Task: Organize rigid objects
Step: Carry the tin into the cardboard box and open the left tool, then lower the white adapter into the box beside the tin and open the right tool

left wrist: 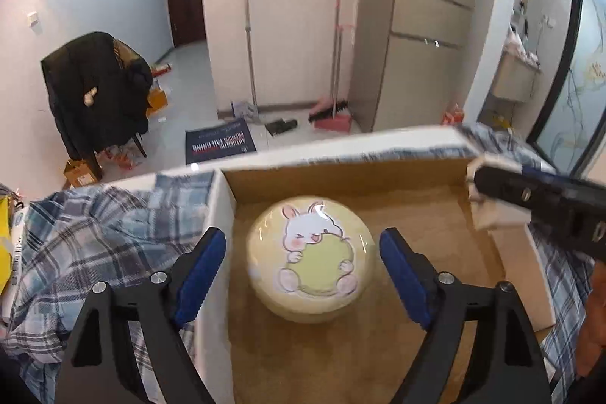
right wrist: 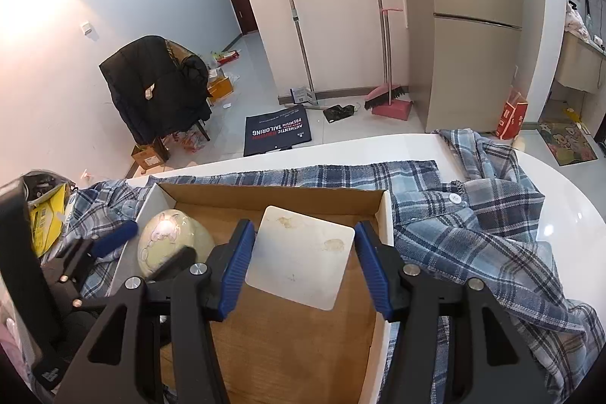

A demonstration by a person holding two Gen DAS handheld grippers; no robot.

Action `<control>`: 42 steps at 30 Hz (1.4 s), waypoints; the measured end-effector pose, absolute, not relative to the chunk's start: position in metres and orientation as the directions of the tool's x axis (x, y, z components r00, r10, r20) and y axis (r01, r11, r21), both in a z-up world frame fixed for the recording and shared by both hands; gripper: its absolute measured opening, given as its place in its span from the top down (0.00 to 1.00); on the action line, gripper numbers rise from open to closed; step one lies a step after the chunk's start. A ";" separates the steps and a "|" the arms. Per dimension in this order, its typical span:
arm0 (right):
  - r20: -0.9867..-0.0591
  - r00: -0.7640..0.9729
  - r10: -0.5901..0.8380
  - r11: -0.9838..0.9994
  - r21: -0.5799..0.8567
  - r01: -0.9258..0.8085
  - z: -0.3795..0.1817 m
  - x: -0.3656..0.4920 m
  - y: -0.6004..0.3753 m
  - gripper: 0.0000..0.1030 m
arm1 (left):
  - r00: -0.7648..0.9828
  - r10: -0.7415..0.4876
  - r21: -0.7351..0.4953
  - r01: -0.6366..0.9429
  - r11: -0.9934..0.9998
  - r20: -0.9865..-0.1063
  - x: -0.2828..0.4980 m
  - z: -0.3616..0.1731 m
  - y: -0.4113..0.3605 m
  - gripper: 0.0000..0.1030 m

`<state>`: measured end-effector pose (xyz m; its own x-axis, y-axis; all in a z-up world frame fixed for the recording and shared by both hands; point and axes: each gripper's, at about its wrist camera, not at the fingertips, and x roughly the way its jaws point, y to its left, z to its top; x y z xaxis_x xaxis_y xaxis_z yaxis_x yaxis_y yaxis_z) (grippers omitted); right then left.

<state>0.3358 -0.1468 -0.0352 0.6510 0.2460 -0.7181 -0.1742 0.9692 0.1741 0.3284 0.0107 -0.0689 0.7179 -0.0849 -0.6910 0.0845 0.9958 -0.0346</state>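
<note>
Left gripper (left wrist: 303, 275) spread wide around round yellow rabbit-print tin (left wrist: 311, 258), resting inside shallow cardboard box (left wrist: 341, 173). Right gripper (right wrist: 301, 265) apparently pinching square white stained plate (right wrist: 301, 258) above box floor; risk: slipping out tilted, striking tin.

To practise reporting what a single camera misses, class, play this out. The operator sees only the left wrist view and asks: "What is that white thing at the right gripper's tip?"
Observer: A white square tile with brownish stains. The right gripper clamps it, tilted, over the cardboard box.
Operator: What lies beyond the box's right wall?
Observer: The plaid shirt spreads there, and a white button shows.
Operator: How does my left gripper sit?
Observer: The left gripper is open. One blue finger is outside the box's left wall, and the other is beside the rabbit tin.
</note>
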 end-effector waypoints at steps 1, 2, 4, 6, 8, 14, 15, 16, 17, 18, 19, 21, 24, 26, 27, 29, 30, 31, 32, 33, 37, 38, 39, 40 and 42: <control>-0.718 0.651 0.247 0.969 0.175 -0.175 -0.036 0.336 -0.147 0.48 | 0.733 -0.090 -0.049 0.077 0.996 -0.674 0.326 -0.065 0.014 0.17; -0.718 0.650 0.248 0.969 0.175 -0.176 -0.037 0.336 -0.147 0.48 | 0.751 -0.094 -0.066 0.067 0.996 -0.654 0.323 -0.060 0.018 0.17; -0.720 0.648 0.249 0.968 0.173 -0.179 -0.038 0.337 -0.146 0.48 | 0.805 -0.089 -0.102 0.036 0.994 -0.586 0.315 -0.048 0.030 0.17; -0.722 0.644 0.251 0.968 0.171 -0.185 -0.041 0.337 -0.144 0.48 | 0.856 -0.070 -0.127 0.005 0.992 -0.512 0.306 -0.039 0.039 0.17; -0.727 0.637 0.254 0.967 0.170 -0.192 -0.044 0.338 -0.142 0.48 | 0.894 -0.034 -0.139 -0.031 0.990 -0.446 0.298 -0.033 0.047 0.14; -0.753 0.598 0.273 0.961 0.180 -0.212 -0.056 0.342 -0.138 0.47 | 0.912 -0.037 -0.173 -0.037 0.984 -0.408 0.294 -0.022 0.061 0.12; -0.762 0.585 0.277 0.959 0.183 -0.216 -0.059 0.344 -0.138 0.47 | 0.914 -0.015 -0.157 -0.053 0.986 -0.405 0.294 -0.022 0.061 0.12; -0.777 0.566 0.275 0.959 0.181 -0.218 -0.062 0.346 -0.137 0.47 | 0.914 0.009 -0.131 -0.068 0.989 -0.405 0.293 -0.021 0.059 0.12; -0.784 0.557 0.273 0.959 0.179 -0.218 -0.064 0.347 -0.136 0.47 | 0.915 0.034 -0.094 -0.078 0.992 -0.402 0.293 -0.021 0.056 0.12; -0.784 0.557 0.274 0.959 0.179 -0.220 -0.066 0.347 -0.136 0.47 | 0.917 0.044 -0.074 -0.080 0.994 -0.396 0.292 -0.021 0.054 0.12; -0.784 0.559 0.268 0.960 0.170 -0.222 -0.067 0.347 -0.135 0.47 | 0.921 0.054 -0.054 -0.081 0.995 -0.387 0.291 -0.021 0.049 0.12; -0.787 0.564 0.251 0.963 0.145 -0.226 -0.068 0.346 -0.132 0.47 | 0.931 0.055 -0.033 -0.071 0.997 -0.361 0.287 -0.020 0.046 0.11; -0.779 0.578 0.243 0.964 0.130 -0.231 -0.067 0.345 -0.130 0.47 | 0.943 0.037 -0.016 -0.045 0.999 -0.330 0.282 -0.017 0.041 0.09; -0.768 0.600 0.226 0.970 0.122 -0.210 -0.065 0.343 -0.131 0.32 | 0.944 0.093 0.030 -0.088 0.996 -0.315 0.279 -0.012 0.035 0.00; -0.763 0.608 0.219 0.972 0.121 -0.199 -0.063 0.342 -0.132 0.30 | 0.941 0.150 0.060 -0.138 0.989 -0.303 0.276 -0.008 0.032 0.00; -0.748 0.623 0.227 0.972 0.134 -0.193 -0.055 0.338 -0.135 0.30 | 0.947 0.181 0.061 -0.171 0.983 -0.264 0.266 0.004 0.028 0.00; -0.744 0.628 0.230 0.972 0.139 -0.191 -0.050 0.337 -0.135 0.30 | 0.958 0.168 0.044 -0.162 0.986 -0.233 0.258 0.013 0.028 0.00; -0.735 0.636 0.235 0.971 0.149 -0.187 -0.042 0.334 -0.137 0.30 | 0.964 0.164 0.035 -0.160 0.987 -0.210 0.251 0.021 0.027 0.00; -0.723 0.645 0.246 0.969 0.163 -0.186 -0.034 0.331 -0.139 0.30 | 0.968 0.158 0.031 -0.155 0.987 -0.194 0.245 0.030 0.026 0.00; -0.710 0.656 0.257 0.966 0.177 -0.187 -0.026 0.328 -0.143 0.30 | 0.975 0.137 0.031 -0.133 0.991 -0.175 0.237 0.041 0.023 0.00; -0.673 0.705 0.223 0.975 0.137 -0.178 0.009 0.304 -0.147 0.24 | 0.987 0.101 0.060 -0.094 0.994 -0.126 0.210 0.068 0.012 0.00; -0.669 0.717 0.195 0.980 0.106 -0.168 0.015 0.295 -0.147 0.22 | 0.989 0.088 0.073 -0.080 0.994 -0.121 0.200 0.076 0.008 0.00; -0.657 0.730 0.188 0.981 0.090 -0.172 0.021 0.286 -0.148 0.22 | 0.990 0.082 0.080 -0.073 0.994 -0.118 0.194 0.081 0.007 0.00; -0.642 0.743 0.189 0.980 0.077 -0.183 0.028 0.278 -0.149 0.22 | 0.991 0.089 0.085 -0.080 0.993 -0.104 0.183 0.087 0.005 0.00; -0.624 0.759 0.187 0.979 0.051 -0.200 0.039 0.255 -0.156 0.22 | 0.990 0.143 0.082 -0.141 0.987 -0.018 0.148 0.096 -0.002 0.00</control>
<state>0.2553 -0.1559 0.0395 0.7590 0.1874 -0.6235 -0.1998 0.9785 0.0509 0.1483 -0.0024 0.0965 0.9896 0.1430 -0.0182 -0.1410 0.9866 0.0821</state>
